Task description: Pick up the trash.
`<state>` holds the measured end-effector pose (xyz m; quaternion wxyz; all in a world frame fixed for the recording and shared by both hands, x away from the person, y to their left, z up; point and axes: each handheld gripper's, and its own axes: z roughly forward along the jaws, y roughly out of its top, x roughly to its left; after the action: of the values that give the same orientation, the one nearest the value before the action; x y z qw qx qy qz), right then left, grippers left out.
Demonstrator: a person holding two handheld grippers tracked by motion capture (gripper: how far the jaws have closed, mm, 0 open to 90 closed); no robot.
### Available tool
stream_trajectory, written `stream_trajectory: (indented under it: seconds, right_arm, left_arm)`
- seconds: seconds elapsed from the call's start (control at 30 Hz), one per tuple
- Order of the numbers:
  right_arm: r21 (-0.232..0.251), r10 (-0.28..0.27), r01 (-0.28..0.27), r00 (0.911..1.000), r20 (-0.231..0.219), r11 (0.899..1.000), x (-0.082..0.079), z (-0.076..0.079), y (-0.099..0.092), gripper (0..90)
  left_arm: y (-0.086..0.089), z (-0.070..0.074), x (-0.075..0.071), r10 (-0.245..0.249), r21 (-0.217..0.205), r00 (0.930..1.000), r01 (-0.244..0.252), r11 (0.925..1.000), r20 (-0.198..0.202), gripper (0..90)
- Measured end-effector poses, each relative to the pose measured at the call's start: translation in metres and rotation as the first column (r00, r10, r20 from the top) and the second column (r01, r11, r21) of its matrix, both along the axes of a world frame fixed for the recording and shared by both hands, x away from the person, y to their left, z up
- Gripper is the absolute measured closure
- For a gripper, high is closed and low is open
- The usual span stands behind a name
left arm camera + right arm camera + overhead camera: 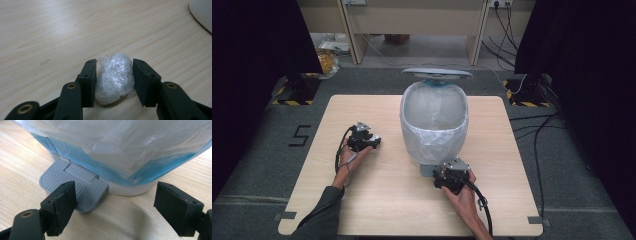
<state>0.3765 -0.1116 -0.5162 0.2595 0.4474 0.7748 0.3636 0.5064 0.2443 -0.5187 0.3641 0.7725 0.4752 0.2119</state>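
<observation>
Lid is held up via pedal under the spread right gripper; plastic wad is pinched on the counter by left gripper, drop into bin pending.

There is one pedal bin in the middle of one wooden table. The bin has one lid, standing open, one plastic liner bag and one grey foot pedal at its base. To the left of the bin lies one ball of crumpled clear plastic. There are two hand-held grippers: the left gripper beside the bin, the right gripper in front of it.
</observation>
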Motion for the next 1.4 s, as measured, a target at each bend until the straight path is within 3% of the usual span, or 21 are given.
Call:
stream_trajectory:
  seconds: [0.2,0.33,0.67,0.77,0.87,1.1,1.4]
  right_arm:
    - [0.001,0.0,0.0,1.0,-0.001,1.0,0.0,0.0,0.0,18.0]
    - [0.008,0.002,-0.002,1.0,-0.009,1.0,0.001,0.0,-0.001,18.0]
    - [0.01,0.002,-0.002,1.0,-0.009,1.0,0.001,0.0,-0.001,18.1]
    - [0.01,0.002,-0.002,1.0,-0.01,1.0,0.001,0.0,-0.001,18.1]
    - [0.011,0.002,-0.002,0.9999,-0.012,1.0,0.001,0.0,-0.001,18.0]
    - [0.01,0.0,0.0,0.9999,-0.01,1.0,0.001,0.0,-0.001,18.1]
    - [0.013,0.001,-0.001,0.9999,-0.013,1.0,0.001,0.0,-0.001,18.0]
  left_arm:
    - [0.0,0.007,-0.006,-0.005,-0.026,1.0,0.006,0.9996,0.004,58.7]
    - [0.004,0.019,-0.012,-0.003,-0.08,1.0,0.004,0.9968,0.009,58.9]
    - [0.002,0.035,-0.025,-0.017,-0.124,0.9998,0.018,0.9921,0.01,58.9]
    - [0.001,0.04,-0.029,-0.027,-0.145,0.9996,0.028,0.989,0.008,58.9]
    - [0.0,0.051,-0.036,-0.04,-0.184,0.9987,0.046,0.9819,0.032,58.9]
    - [-0.001,0.071,-0.046,-0.072,-0.208,0.9958,0.082,0.9747,0.057,58.9]
    - [-0.009,0.105,-0.062,-0.124,-0.247,0.9859,0.148,0.9575,0.113,58.8]
